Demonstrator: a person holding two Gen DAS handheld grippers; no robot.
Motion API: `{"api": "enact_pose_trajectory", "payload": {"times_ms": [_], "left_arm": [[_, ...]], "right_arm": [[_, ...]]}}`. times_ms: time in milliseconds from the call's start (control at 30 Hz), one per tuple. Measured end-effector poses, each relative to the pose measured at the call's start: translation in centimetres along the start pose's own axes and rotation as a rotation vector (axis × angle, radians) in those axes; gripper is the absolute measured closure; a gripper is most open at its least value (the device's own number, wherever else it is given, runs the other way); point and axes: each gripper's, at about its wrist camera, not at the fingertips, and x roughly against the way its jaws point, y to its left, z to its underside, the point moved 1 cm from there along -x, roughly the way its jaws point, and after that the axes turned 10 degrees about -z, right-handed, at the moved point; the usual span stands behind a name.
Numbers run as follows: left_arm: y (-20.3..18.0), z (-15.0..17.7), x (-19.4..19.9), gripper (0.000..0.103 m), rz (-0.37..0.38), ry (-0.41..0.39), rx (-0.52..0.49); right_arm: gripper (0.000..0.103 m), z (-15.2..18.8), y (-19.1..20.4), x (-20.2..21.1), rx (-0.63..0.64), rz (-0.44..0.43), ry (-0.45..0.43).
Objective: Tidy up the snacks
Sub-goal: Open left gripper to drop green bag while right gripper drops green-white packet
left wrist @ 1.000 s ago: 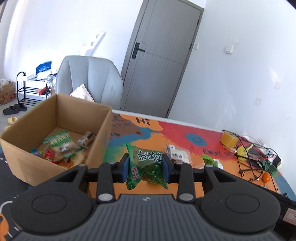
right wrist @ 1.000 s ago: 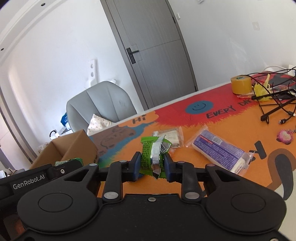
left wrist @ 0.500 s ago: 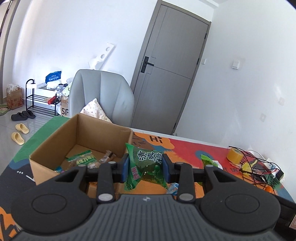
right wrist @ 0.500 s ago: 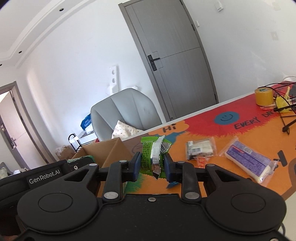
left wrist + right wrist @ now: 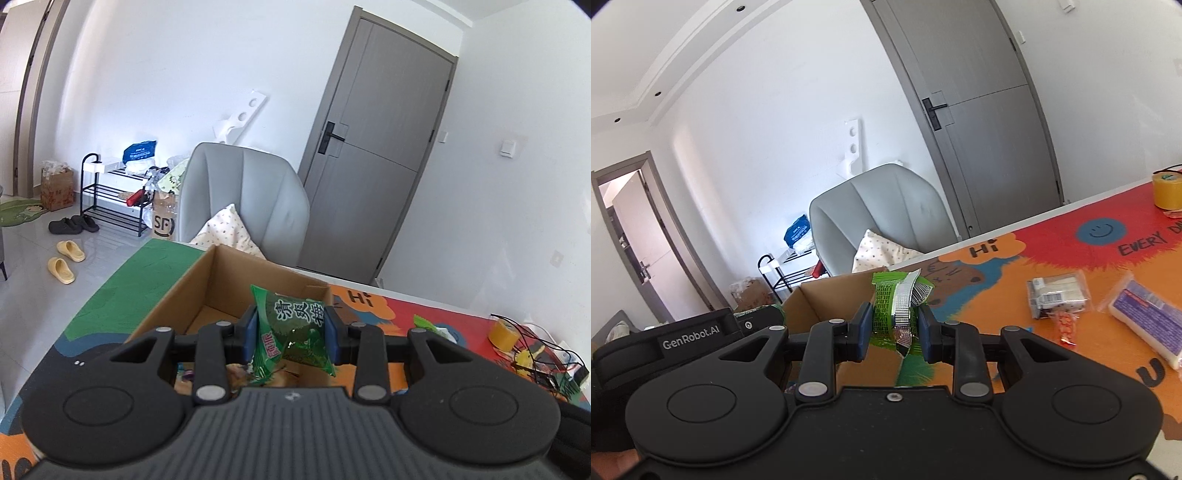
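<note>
Left gripper [image 5: 291, 332]: body moulded in dark grey plastic, the rear housing ribbed lengthwise. Two blue pads are fitted inside black fingers [image 5: 248, 334]. Each finger is carried on a black linkage arm, pinned with round silver fasteners. Two large circular recesses are set in the flanking wings; triangular cut-outs are seen further forward. A small pale mark sits at the centre of the ribbed edge.

Right gripper [image 5: 892, 330]: same form, finished in black, rear housing smooth, one central screw. "GenRobot.AI" is printed in white on the neighbouring unit's side.
</note>
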Motion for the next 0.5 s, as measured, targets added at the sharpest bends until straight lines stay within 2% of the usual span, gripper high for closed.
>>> {"api": "enact_pose_trajectory", "payload": {"times_ms": [300,400,500], "left_arm": [[2.8,-1.1,-1.9,0.066,-0.059,0.021,0.042],[3.6,-1.1,-2.1,0.061,-0.058,0.030,0.045],[4.1,-1.1,-2.1,0.051,-0.066,0.030,0.049]], "right_arm": [[0.076,0.0,2.4,-3.1,0.023,-0.060,0.038],[0.075,0.1,3.0,-4.0,0.023,-0.072,0.049],[0.075,0.3,3.4,-4.5,0.024,-0.083,0.062]]}}
